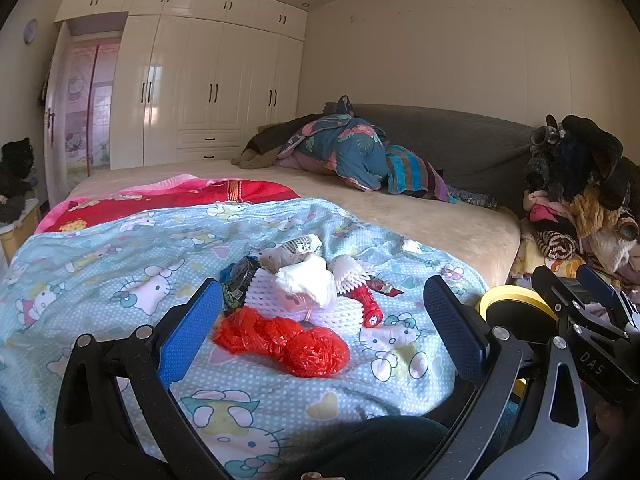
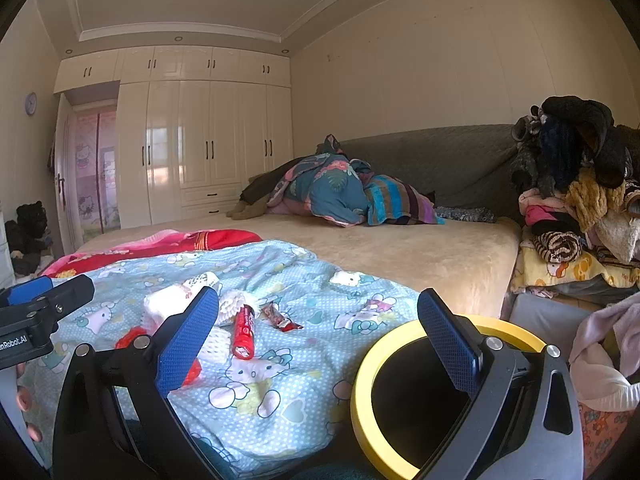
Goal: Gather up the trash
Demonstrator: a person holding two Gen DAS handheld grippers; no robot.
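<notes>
Wide bed (image 1: 440, 216), blue cartoon quilt (image 1: 120, 264) spread over its near end. Yellow-rimmed bin (image 2: 362, 384) just off the quilt's right edge. Heap of trash mid-quilt: red plastic bag (image 1: 280, 340), white foam net (image 1: 272, 300), red tube (image 2: 244, 332), small wrapper (image 2: 280, 318). Left gripper (image 1: 320, 320) spread wide, empty, facing the heap; right gripper (image 2: 316, 332) likewise apart, near the bin. Likely trouble: quilt pinched along with the thin bag, or tube rolling off.
</notes>
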